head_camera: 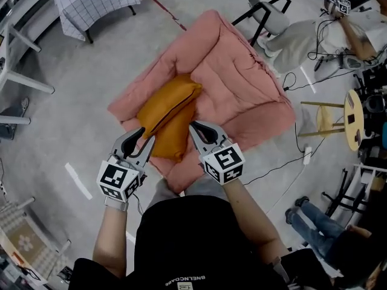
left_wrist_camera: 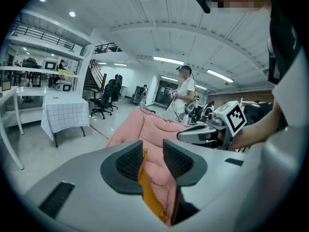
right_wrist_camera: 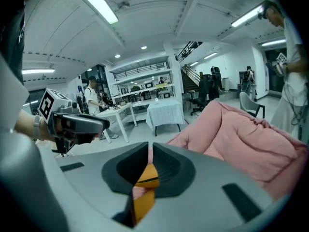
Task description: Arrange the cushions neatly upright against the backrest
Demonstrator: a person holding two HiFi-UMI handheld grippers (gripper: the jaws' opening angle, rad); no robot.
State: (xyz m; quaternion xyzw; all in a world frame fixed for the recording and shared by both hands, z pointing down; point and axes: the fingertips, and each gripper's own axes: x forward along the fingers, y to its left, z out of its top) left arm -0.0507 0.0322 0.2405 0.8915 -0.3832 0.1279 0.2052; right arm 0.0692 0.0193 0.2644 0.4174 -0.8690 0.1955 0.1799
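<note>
Spread apart on the left gripper (left_wrist_camera: 153, 154), with the near edge of the orange cushion (head_camera: 169, 116) showing in the gap beside one pad and not pinched; pressed together on the right gripper (right_wrist_camera: 149, 151), nothing caught, only a glimpse of orange below the tips. Poised low, side by side, at the cushion's near end, one to each side of it, pointing forward and a little down. Lying lengthwise on the seat of the pink sofa (head_camera: 242, 83), toward its left half, with grey floor (head_camera: 91, 65) all round and a checked-cloth table (head_camera: 97, 2) off at the far left.
</note>
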